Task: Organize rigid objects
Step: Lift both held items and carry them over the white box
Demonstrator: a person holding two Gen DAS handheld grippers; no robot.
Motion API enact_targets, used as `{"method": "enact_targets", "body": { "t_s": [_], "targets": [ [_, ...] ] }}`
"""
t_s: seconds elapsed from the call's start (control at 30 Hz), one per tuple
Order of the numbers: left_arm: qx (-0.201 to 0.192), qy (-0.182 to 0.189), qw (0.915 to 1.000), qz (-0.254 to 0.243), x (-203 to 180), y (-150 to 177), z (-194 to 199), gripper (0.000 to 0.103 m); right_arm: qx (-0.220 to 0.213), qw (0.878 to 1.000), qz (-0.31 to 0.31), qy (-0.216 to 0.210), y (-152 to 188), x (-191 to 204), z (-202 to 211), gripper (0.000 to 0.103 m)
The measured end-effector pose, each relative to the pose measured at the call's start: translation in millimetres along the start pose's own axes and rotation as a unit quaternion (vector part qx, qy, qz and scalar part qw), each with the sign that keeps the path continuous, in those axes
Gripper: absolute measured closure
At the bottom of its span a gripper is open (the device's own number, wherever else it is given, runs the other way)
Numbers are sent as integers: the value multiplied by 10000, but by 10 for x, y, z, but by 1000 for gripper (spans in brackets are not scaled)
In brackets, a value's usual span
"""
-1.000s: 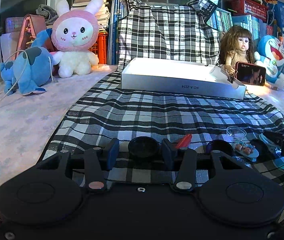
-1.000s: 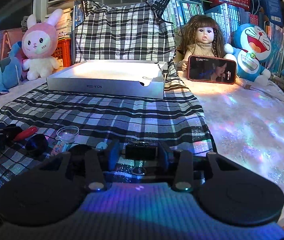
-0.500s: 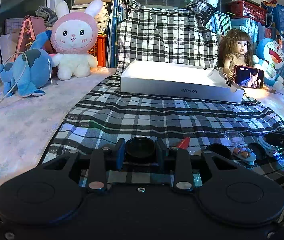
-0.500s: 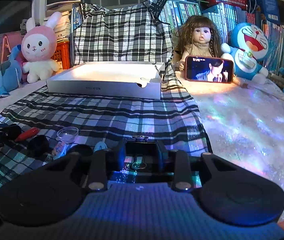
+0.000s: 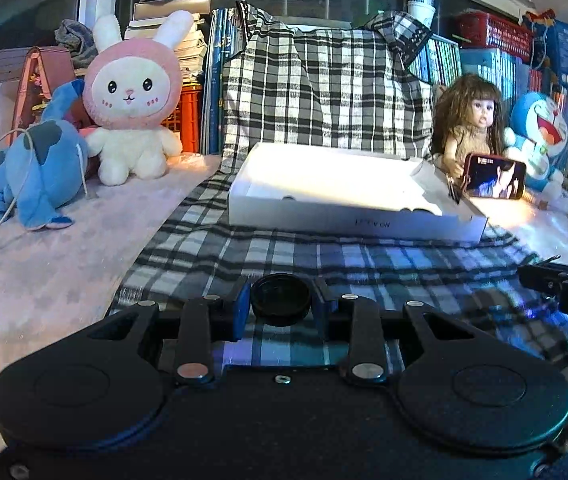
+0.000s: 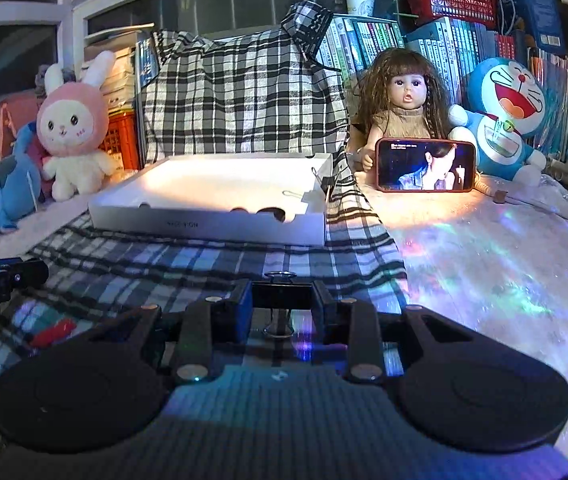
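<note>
Box (image 5: 358, 204) sits ahead on the plaid cloth (image 5: 324, 254), open-topped, so I judge it the drop point. My left gripper (image 5: 281, 310) clamps a round black cap (image 5: 281, 300) edge-on; my right gripper (image 6: 282, 312) pinches a binder clip (image 6: 281, 295) by its body, both held above the cloth. I can't make out the box's contents past its front wall.

A doll (image 6: 402, 108) props a phone (image 6: 426, 165) upright.
</note>
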State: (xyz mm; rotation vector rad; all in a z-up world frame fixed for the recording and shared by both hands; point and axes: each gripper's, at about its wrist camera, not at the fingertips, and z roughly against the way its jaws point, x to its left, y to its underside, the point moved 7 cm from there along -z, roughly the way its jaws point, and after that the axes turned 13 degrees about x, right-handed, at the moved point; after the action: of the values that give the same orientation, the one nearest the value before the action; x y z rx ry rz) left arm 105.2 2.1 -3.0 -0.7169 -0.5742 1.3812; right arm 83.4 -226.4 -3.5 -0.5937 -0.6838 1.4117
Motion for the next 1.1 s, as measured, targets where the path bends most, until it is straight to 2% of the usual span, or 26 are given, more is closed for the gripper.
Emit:
{"method": "enact_targets", "body": {
  "t_s": [0.3, 0.73, 1.1],
  "targets": [
    [-80, 89, 9999, 36, 14, -444, -135, 72, -112, 9993, -356, -55, -419, -100, -165, 67],
    [68, 376, 9991, 186, -37, -890, -486, 72, 137, 9974, -679, -200, -840, -158, -520, 67],
    [209, 331, 9992, 42, -112, -1222, -932, 72, 411, 9976, -501, -222, -1130, 18, -936, 67]
  ]
}}
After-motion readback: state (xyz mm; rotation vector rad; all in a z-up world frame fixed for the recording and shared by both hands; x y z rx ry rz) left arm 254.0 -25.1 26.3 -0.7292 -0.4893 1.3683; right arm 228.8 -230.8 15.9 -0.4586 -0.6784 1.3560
